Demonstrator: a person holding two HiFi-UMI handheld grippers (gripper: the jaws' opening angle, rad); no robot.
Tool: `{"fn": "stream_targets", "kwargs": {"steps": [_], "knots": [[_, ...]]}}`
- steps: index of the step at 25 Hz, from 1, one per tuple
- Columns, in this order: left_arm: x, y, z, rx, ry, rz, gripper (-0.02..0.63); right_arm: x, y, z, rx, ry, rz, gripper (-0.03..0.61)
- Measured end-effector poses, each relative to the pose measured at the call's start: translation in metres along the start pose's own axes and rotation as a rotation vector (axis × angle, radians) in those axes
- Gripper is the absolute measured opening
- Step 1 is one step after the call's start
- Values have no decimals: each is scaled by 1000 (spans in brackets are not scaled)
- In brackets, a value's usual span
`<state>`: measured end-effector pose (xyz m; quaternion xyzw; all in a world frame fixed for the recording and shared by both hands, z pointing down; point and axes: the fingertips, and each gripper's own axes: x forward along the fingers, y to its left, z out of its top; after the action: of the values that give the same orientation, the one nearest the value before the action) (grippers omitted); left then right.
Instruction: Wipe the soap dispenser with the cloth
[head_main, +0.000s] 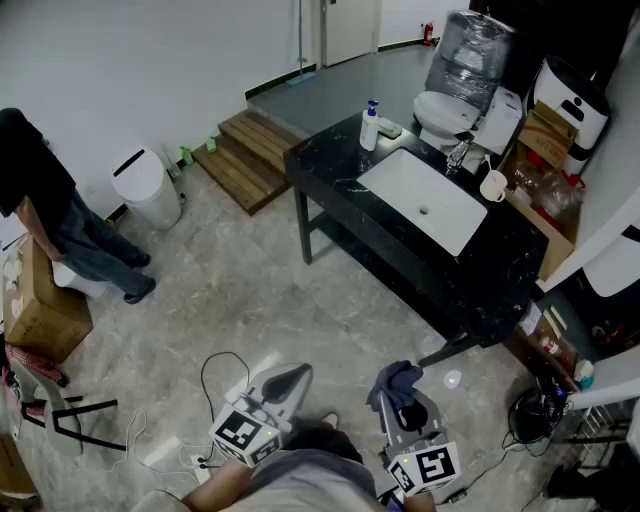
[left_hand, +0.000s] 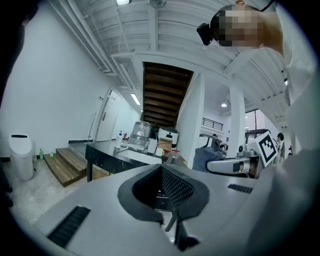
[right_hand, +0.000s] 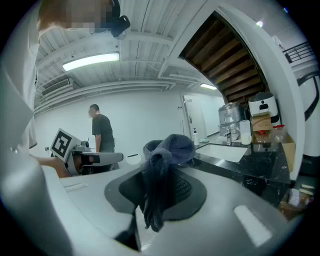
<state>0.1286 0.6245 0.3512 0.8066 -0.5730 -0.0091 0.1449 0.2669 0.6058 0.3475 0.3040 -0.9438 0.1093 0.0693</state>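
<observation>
The white soap dispenser (head_main: 370, 126) with a blue pump stands at the far left corner of the black counter (head_main: 500, 270), beside the white sink (head_main: 423, 199). It also shows small and far off in both gripper views: soap dispenser (left_hand: 119, 140), soap dispenser (right_hand: 194, 136). Both grippers hang low over the floor, well short of the counter. My right gripper (head_main: 404, 403) is shut on a dark blue cloth (head_main: 397, 379). That cloth (right_hand: 162, 167) bunches above the jaws and hangs down between them. My left gripper (head_main: 296, 374) is shut with nothing in it.
A person (head_main: 60, 225) stands at the left near a cardboard box (head_main: 45, 310). A white bin (head_main: 148, 188) and wooden steps (head_main: 250, 155) lie beyond the counter's left end. A cup (head_main: 493, 185), a tap and a water bottle (head_main: 468, 50) sit behind the sink. Cables trail on the floor.
</observation>
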Motion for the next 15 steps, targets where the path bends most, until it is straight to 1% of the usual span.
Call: {"fn": "stream_targets", "kwargs": {"steps": [3, 7, 11, 15], "knots": [[4, -7, 2, -10, 9, 0, 6, -2, -5, -1, 11, -1, 2, 67], [10, -8, 7, 0, 12, -2, 6, 0, -10, 0, 23, -11, 2, 67], [12, -3, 11, 7, 17, -1, 6, 8, -6, 1, 47, -5, 36, 67], [19, 11, 12, -6, 17, 1, 6, 21, -6, 2, 66, -3, 45, 69]]}}
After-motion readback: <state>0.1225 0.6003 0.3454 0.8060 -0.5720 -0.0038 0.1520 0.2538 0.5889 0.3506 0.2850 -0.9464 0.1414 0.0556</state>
